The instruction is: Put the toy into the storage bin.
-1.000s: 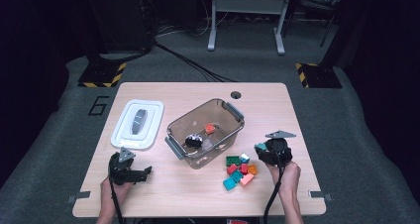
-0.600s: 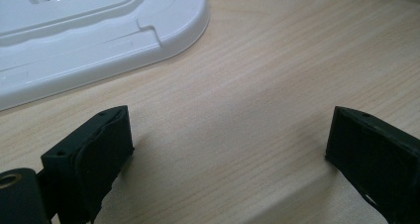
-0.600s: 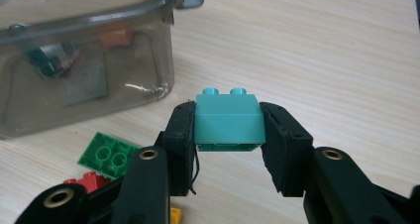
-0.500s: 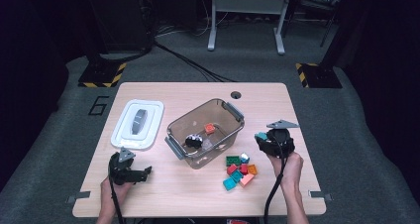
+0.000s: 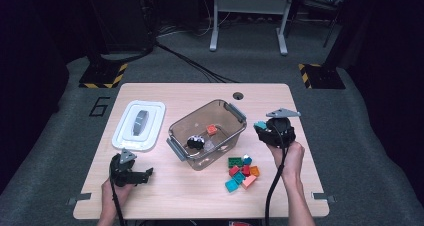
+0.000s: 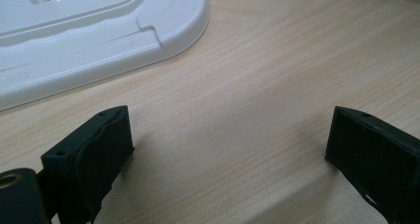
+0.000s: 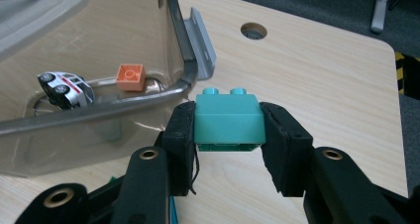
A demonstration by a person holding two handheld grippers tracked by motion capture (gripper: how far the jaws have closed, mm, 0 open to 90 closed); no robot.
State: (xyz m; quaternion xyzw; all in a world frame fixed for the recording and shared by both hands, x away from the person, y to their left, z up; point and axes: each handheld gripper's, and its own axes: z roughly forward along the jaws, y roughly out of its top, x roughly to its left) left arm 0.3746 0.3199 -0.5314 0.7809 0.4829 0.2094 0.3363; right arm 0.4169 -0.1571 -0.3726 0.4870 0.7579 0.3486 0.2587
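The right gripper (image 7: 229,135) grips a teal brick (image 7: 228,119) with 2 studs, raised beside the clear bin (image 5: 235,111); the left gripper (image 6: 228,149) rests spread on the table (image 6: 277,60), near the white lid (image 6: 99,35)

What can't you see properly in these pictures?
- Underside of the teal brick: in the right gripper view the right gripper clamps its sides.
- Toy car in the clear bin: its markings are too small to read.
- White lid: cut off by the left gripper view's top edge.
- Loose bricks: too small in the high view to count surely.
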